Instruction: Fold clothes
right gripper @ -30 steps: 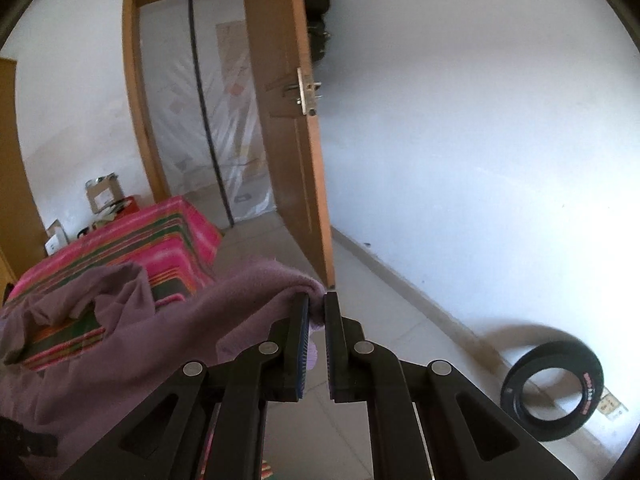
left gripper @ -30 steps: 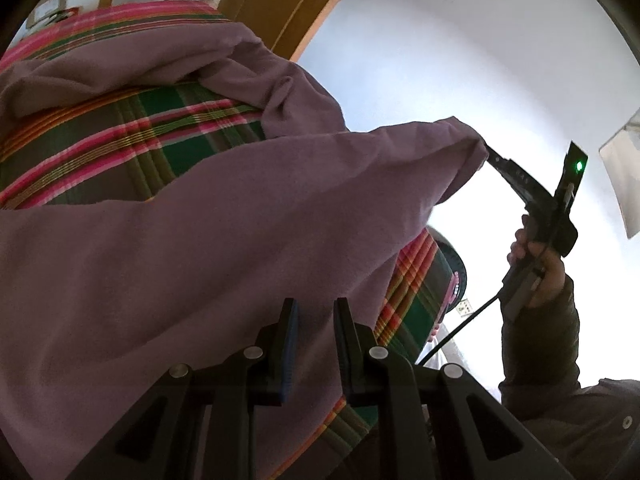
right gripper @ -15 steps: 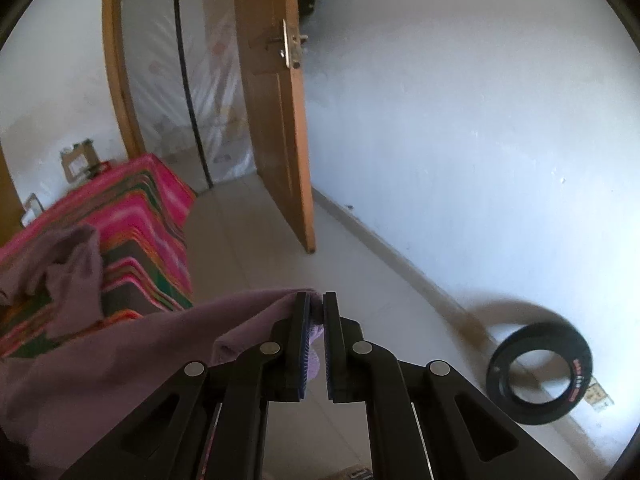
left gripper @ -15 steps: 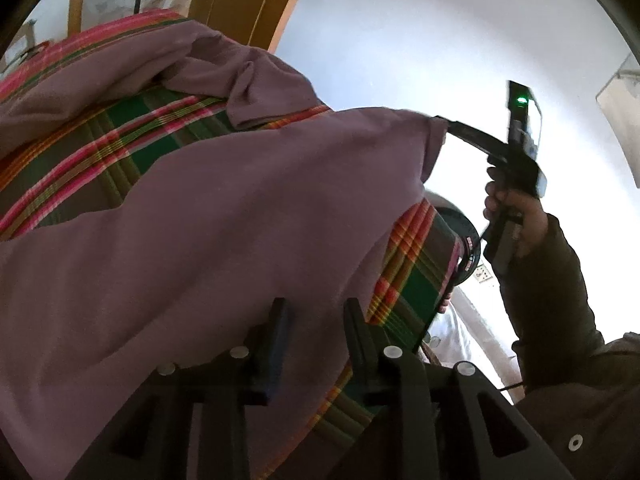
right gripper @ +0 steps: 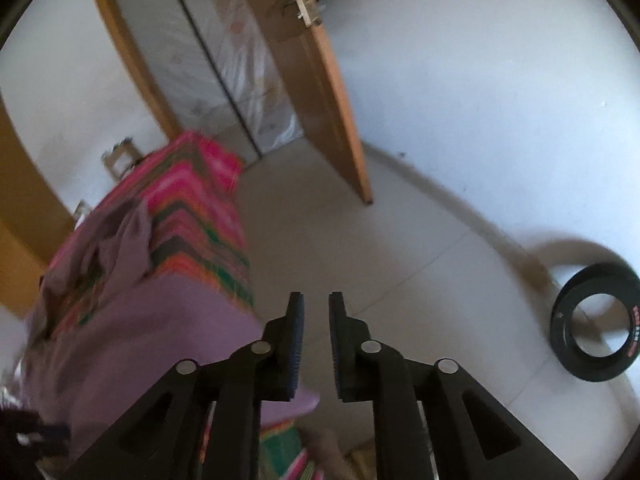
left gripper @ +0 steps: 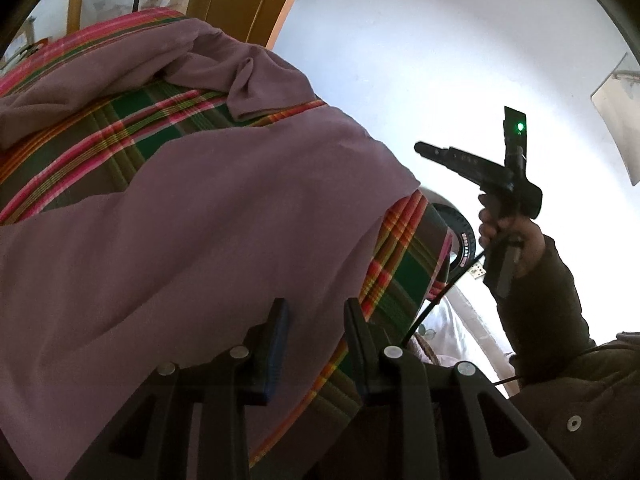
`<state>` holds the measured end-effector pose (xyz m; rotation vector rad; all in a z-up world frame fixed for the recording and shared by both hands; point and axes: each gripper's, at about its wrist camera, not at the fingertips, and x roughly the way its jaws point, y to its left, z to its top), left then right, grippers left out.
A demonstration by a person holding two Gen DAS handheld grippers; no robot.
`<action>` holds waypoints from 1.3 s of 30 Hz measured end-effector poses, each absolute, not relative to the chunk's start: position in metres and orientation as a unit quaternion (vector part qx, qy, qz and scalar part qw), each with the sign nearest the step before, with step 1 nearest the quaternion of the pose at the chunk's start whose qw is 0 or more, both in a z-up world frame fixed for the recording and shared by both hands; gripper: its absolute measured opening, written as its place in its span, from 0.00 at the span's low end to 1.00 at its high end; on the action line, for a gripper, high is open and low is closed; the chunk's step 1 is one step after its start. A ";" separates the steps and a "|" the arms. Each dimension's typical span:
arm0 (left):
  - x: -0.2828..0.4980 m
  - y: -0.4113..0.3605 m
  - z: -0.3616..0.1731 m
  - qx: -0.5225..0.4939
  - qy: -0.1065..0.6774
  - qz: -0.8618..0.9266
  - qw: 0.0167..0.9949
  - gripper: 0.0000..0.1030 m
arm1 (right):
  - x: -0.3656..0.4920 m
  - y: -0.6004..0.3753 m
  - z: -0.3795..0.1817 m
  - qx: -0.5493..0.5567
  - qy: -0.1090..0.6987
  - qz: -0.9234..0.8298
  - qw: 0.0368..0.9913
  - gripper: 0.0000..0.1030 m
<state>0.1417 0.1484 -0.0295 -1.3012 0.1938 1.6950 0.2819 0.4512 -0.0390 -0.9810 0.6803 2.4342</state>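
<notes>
While the right view is motion-blurred, the purple garment (right gripper: 132, 344) lies spread on the plaid bed (right gripper: 192, 208), its near edge hidden under the rigs. Right gripper (right gripper: 316, 344), just beside the garment, is opening with nothing between its fingers. Left gripper (left gripper: 316, 344) over the garment, gaping, empty.

A striped blanket (left gripper: 120, 148) in pink, green and orange covers the bed at the left, its edge hanging down toward the pale tiled floor (right gripper: 360, 248). At the far side, an orange-brown wooden door (right gripper: 320, 92) stands open, a metal handle (right gripper: 306, 4) near its top. Behind it a clear plastic sheet (right gripper: 224, 72) fills the doorway. A black ring (right gripper: 596, 324), perhaps a tyre, leans against the white wall (right gripper: 480, 80) at the right. Small boxes (right gripper: 120, 158), blurred, sit beyond the bed.
</notes>
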 end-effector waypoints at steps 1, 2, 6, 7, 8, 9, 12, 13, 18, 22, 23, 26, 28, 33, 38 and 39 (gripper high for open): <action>0.143 0.149 -0.030 -0.532 0.083 0.694 0.477 0.28 | 0.282 0.445 -0.040 -0.359 0.239 0.878 0.211 0.16; 0.144 0.149 -0.030 -0.532 0.087 0.695 0.476 0.28 | 0.283 0.439 -0.040 -0.360 0.238 0.879 0.204 0.16; 0.157 0.147 -0.028 -0.520 0.113 0.693 0.487 0.29 | 0.286 0.419 -0.037 -0.357 0.238 0.885 0.183 0.16; 0.159 0.148 -0.028 -0.520 0.118 0.692 0.486 0.29 | 0.286 0.414 -0.036 -0.355 0.239 0.886 0.179 0.16; 0.160 0.148 -0.029 -0.518 0.126 0.693 0.486 0.29 | 0.286 0.409 -0.034 -0.353 0.238 0.887 0.176 0.16; 0.163 0.150 -0.031 -0.514 0.136 0.693 0.486 0.29 | 0.288 0.401 -0.030 -0.349 0.235 0.891 0.169 0.16; 0.165 0.149 -0.033 -0.514 0.144 0.692 0.486 0.29 | 0.290 0.377 -0.021 -0.341 0.219 0.903 0.144 0.17; 0.166 0.149 -0.033 -0.514 0.145 0.691 0.486 0.29 | 0.290 0.369 -0.019 -0.341 0.214 0.905 0.134 0.23; 0.174 0.138 -0.032 -0.505 0.161 0.696 0.485 0.29 | 0.284 0.342 -0.020 -0.355 0.209 0.906 0.100 0.29; 0.182 0.141 -0.029 -0.491 0.188 0.703 0.479 0.29 | 0.279 0.324 -0.029 -0.369 0.205 0.903 0.082 0.29; 0.183 0.143 -0.029 -0.488 0.196 0.704 0.478 0.29 | 0.278 0.321 -0.029 -0.368 0.205 0.904 0.079 0.29; 0.185 0.144 -0.027 -0.485 0.204 0.705 0.475 0.29 | 0.280 0.316 -0.028 -0.369 0.207 0.903 0.072 0.29; 0.183 0.144 -0.027 -0.483 0.204 0.705 0.478 0.29 | 0.282 0.313 -0.028 -0.370 0.209 0.903 0.070 0.30; 0.175 0.144 -0.028 -0.485 0.193 0.709 0.475 0.19 | 0.289 0.307 -0.028 -0.373 0.210 0.901 0.069 0.30; 0.164 0.139 -0.031 -0.490 0.169 0.710 0.477 0.02 | 0.293 0.303 -0.028 -0.372 0.221 0.900 0.062 0.30; 0.160 0.137 -0.031 -0.494 0.156 0.708 0.481 0.02 | 0.294 0.302 -0.028 -0.372 0.221 0.899 0.063 0.30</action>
